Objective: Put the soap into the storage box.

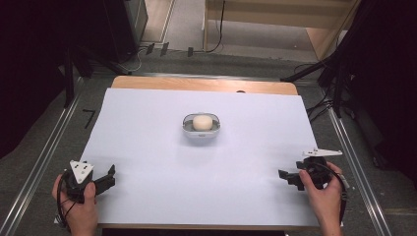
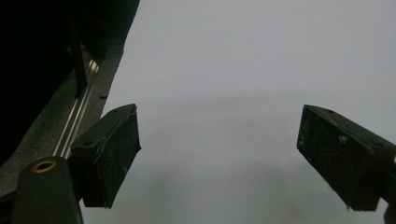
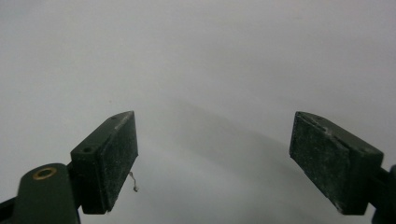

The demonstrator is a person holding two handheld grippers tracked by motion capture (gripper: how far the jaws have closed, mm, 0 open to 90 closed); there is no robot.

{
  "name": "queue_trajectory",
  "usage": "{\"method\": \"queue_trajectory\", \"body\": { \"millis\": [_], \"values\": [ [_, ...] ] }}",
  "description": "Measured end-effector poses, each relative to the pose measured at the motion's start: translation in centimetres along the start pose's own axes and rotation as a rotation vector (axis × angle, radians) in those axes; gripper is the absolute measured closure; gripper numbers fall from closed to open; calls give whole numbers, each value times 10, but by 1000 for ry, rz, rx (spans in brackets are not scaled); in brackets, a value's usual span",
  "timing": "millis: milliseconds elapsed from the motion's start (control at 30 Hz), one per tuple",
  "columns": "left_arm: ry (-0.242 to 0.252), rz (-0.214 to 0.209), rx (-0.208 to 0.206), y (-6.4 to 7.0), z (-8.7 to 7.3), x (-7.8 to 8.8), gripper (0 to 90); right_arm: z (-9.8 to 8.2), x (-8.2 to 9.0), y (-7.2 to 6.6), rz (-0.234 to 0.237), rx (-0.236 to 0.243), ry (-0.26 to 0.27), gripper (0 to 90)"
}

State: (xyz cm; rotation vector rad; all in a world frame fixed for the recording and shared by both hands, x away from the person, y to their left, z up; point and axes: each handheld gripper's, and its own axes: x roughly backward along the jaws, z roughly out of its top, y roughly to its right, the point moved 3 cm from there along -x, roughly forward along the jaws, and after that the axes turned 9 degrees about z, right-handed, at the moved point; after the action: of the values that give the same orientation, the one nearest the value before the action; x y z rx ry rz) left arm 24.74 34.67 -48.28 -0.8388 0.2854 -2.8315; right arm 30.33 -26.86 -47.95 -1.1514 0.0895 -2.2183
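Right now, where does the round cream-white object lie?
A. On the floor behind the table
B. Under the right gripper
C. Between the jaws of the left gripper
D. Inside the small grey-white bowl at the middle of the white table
D: the high view shows the round cream-white object sitting inside the small grey-white bowl, far from both open grippers.
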Motion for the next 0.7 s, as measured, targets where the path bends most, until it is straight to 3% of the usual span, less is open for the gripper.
{"method": "queue_trajectory", "body": {
  "millis": [367,700],
  "values": [
    [7,-1,7,0,0,1,142,-19,28,17,-41,-16,66,161],
    [7,-1,6,0,0,1,142,-50,52,39,-49,-50,108,161]
  ]
}}
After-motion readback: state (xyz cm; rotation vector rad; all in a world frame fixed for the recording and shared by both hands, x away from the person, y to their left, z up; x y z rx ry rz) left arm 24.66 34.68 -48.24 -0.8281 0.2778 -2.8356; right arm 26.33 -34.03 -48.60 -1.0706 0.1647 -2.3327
